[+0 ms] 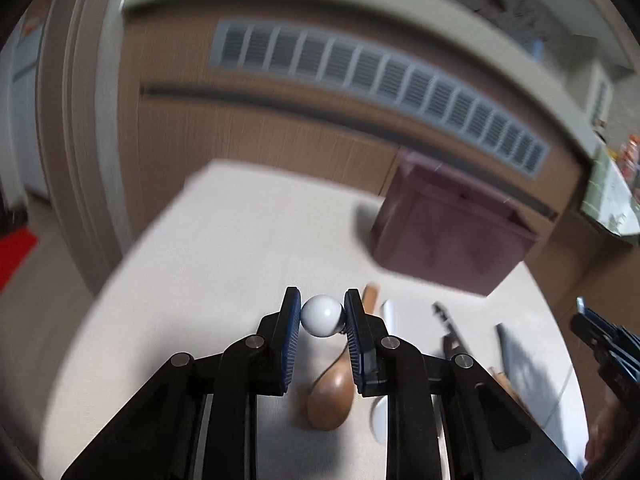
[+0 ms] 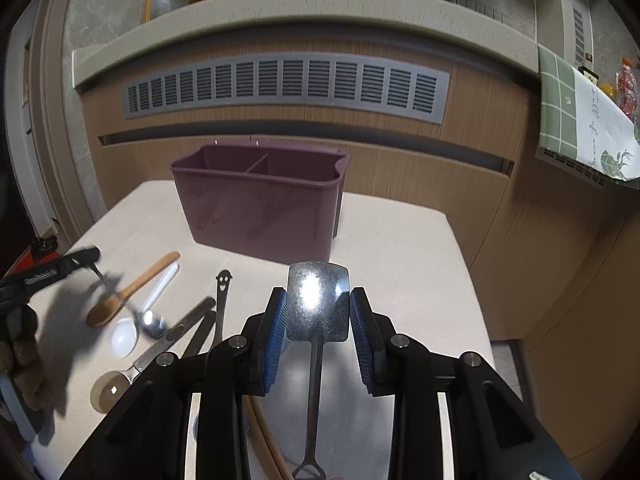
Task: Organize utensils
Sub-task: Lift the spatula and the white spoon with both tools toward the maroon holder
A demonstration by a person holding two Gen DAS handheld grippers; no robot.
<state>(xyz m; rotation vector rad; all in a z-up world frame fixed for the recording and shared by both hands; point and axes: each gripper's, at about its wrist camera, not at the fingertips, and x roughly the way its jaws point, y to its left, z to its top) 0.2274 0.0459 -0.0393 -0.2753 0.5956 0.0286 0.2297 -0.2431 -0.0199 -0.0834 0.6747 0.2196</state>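
Observation:
My left gripper (image 1: 322,316) is shut on the white ball end (image 1: 322,315) of a metal spoon; in the right wrist view that spoon (image 2: 151,322) hangs blurred from the left gripper (image 2: 94,264) above the table. My right gripper (image 2: 318,312) is shut on the flat shovel-shaped head of a metal spoon (image 2: 318,306), handle pointing back towards me. The maroon two-compartment utensil holder (image 2: 260,208) stands at the table's back; it also shows in the left wrist view (image 1: 448,232).
On the beige table (image 2: 400,248) lie a wooden spoon (image 2: 128,292), a white spoon (image 2: 128,334), a smiley-handled utensil (image 2: 221,300) and several other utensils. A wood-panelled wall with a vent (image 2: 284,84) stands behind the table.

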